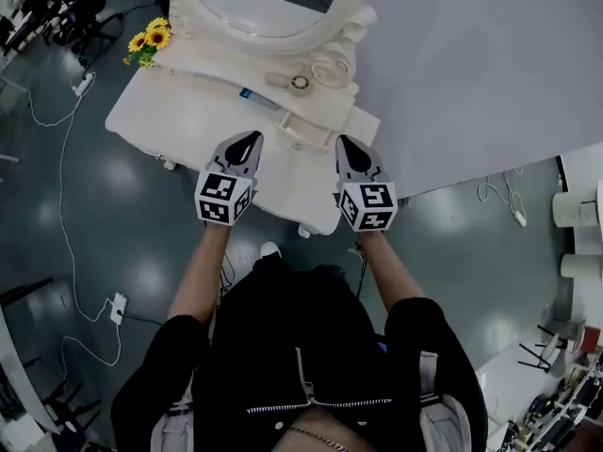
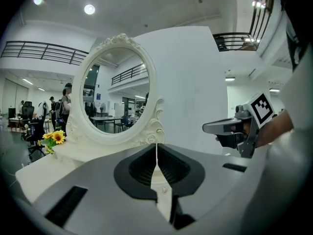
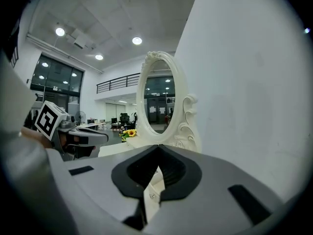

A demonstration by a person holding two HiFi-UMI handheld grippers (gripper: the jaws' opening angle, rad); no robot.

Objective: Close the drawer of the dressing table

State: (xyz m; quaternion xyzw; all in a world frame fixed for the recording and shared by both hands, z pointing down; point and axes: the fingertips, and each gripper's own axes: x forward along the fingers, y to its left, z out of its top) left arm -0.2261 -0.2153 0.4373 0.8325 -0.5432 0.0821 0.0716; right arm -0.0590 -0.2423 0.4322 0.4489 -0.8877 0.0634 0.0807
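The drawer [image 1: 317, 132] stands pulled out under the mirror [image 1: 268, 3], over the white worktop [image 1: 179, 116]. It lies just ahead of both tools and between them, and the right tool [image 1: 347, 149] seems a little nearer than the left tool [image 1: 247, 143]. Its front appears to face the person, with its long side across both tools, so I judge the push must go away, toward the mirror. Both tools have their jaws pressed together, hold nothing, and do not yet touch the drawer.
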